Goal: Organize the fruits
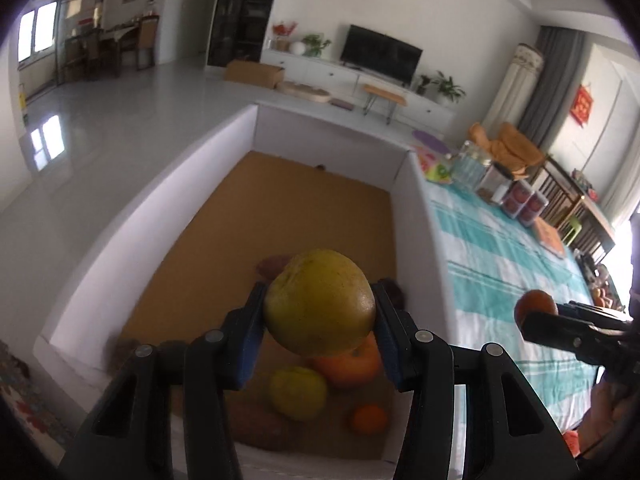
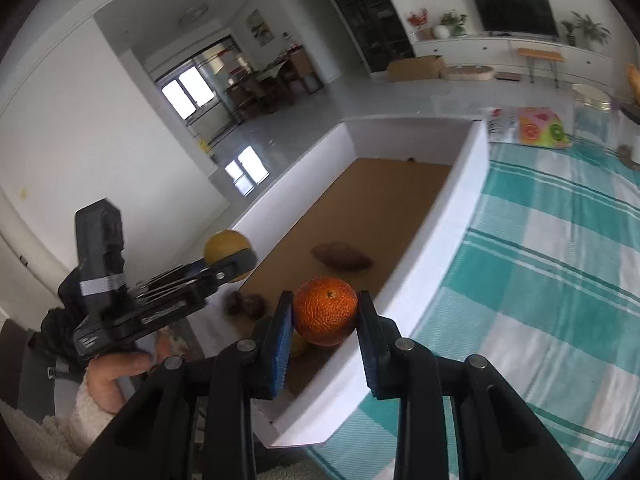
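- Fruits are what I am sorting, and most of them are sitting in the white-walled box (image 1: 132, 240) with the brown floor, which is standing on the teal-and-white checked cloth (image 2: 560, 280). This box is the largest thing in both views.
- In the box I am seeing a yellow-green fruit (image 1: 298, 392), a large orange fruit (image 1: 352, 364), a small orange (image 1: 370, 419), a brown sweet potato (image 2: 341, 256) lying apart toward the middle, and some dark round things (image 2: 246, 305) near the left wall that I cannot identify.
- My left gripper (image 1: 320, 320) is holding a yellow-green fruit (image 1: 320, 302) clamped between its blue pads, lifted over the near end of the box, above the pile.
- My right gripper (image 2: 326, 316) is holding 1 rough-skinned orange (image 2: 326, 310), pads pressing on both of its sides. It is hanging above the box's right wall, close to the cloth.
- The step in hand, as I am judging it, is the carry: both fruits are off the box floor and neither is set down yet.
- Where each one belongs I cannot tell; no bowl or tray for sorted fruit is showing clearly, only jars and packets at the far end of the cloth.
- The next move is calling for steady hands: I am needing to keep both grips firm, since round fruit can roll out of flat pads, and to lower each one onto a flat spot before letting the jaws part.
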Motion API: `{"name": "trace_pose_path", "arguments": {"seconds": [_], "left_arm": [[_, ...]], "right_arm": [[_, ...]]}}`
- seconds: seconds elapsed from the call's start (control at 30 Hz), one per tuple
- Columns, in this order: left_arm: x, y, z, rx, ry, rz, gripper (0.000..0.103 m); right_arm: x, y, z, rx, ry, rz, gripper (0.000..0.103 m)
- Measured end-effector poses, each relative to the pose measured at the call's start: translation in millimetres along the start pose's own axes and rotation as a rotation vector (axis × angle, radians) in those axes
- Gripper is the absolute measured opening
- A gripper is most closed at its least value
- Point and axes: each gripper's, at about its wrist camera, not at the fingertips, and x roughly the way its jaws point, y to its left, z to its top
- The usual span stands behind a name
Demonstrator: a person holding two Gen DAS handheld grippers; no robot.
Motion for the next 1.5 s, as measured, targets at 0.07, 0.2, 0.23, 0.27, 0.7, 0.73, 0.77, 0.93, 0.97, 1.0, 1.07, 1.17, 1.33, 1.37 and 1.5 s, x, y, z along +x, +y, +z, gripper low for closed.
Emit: {"name": "trace_pose_path", "arguments": {"seconds": [0.07, 0.2, 0.23, 0.27, 0.7, 0.73, 0.77, 0.93, 0.97, 1.0, 1.07, 1.17, 1.33, 1.37, 1.5], "left_arm": [[15.1, 8.4, -6.0, -0.007, 0.044, 0.023, 0.052], [33.0, 12.7, -12.3, -0.012, 0.088, 0.048, 0.054], [33.1, 11.7, -12.7, -0.009, 0.079, 0.061, 0.060], [31.9, 9.9, -11.9, -0.006, 0.064, 0.077, 0.066], [-42.0, -29.4, -6.4, 0.021, -0.171, 0.299, 0.089], [-45.1, -28.5, -8.2, -0.008, -0.178, 0.311, 0.089], [-47.6, -26.7, -10.1, -0.035, -0.179, 0.327, 0.089], [-48.6, -19.5, -13.8, -0.047, -0.118, 0.414, 0.089], [-47.9, -17.6, -14.5, -0.045, -0.098, 0.429, 0.089], [-46.4, -17.6, -14.5, -0.045, -0.075, 0.439, 0.089], [-45.2, -14.1, -15.4, -0.044, -0.052, 0.437, 0.089], [-47.1, -14.2, -19.6, -0.037, -0.057, 0.454, 0.089], [-45.5, -12.7, -21.6, -0.033, -0.051, 0.454, 0.089], [-45.2, -11.9, -22.0, -0.031, -0.049, 0.455, 0.089], [-42.8, -10.5, -25.0, -0.025, -0.048, 0.456, 0.089]], "right_arm": [[25.6, 17.6, -3.9, -0.043, 0.084, 0.000, 0.031], [56.1, 33.3, -12.4, -0.087, 0.190, -0.016, 0.032], [58.2, 34.0, -12.9, -0.086, 0.196, -0.026, 0.037], [57.4, 34.4, -12.8, -0.079, 0.188, -0.030, 0.040], [7.6, 26.1, -11.0, -0.081, 0.036, -0.197, 0.082], [9.6, 27.7, -10.9, -0.091, 0.030, -0.213, 0.085], [9.7, 31.4, -12.2, -0.105, 0.020, -0.234, 0.087], [8.2, 41.9, -16.5, -0.155, -0.002, -0.306, 0.089], [8.0, 43.5, -16.7, -0.159, -0.003, -0.313, 0.089], [7.0, 44.7, -17.0, -0.164, -0.005, -0.321, 0.089], [6.9, 46.3, -16.9, -0.179, -0.011, -0.340, 0.089], [7.0, 50.9, -17.0, -0.197, -0.019, -0.358, 0.089], [12.8, 53.1, -16.5, -0.198, -0.006, -0.356, 0.090], [14.1, 52.9, -16.5, -0.200, -0.004, -0.356, 0.090], [18.1, 55.2, -18.3, -0.201, 0.004, -0.355, 0.090]]}}
